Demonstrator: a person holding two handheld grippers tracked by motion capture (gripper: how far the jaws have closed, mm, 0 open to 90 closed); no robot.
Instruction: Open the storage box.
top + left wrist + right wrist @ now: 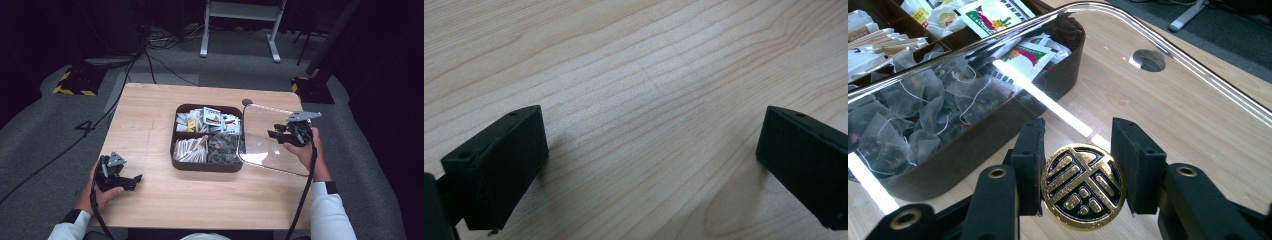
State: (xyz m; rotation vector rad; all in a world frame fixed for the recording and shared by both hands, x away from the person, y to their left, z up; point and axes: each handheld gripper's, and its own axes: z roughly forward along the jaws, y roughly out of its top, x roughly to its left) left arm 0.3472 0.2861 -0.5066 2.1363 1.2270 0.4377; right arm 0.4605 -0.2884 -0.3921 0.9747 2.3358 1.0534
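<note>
Lid (1168,107) leans on box (998,125), long axis running away from right gripper (1083,172)

Light wooden table (150,120), square top, visible grain, standing on grey carpet (45,125). Directly on it, near the middle: a dark brown compartmented box (207,167). Its far compartments hold printed sachets; near-left holds pale paper packets; near-right holds mesh tea bags. To the right of the box a clear lid (270,145) with a round gold-and-black knob (1083,186) is tilted, its left edge at the box's right wall. Whether its other edge rests on the tabletop cannot be told.
</note>
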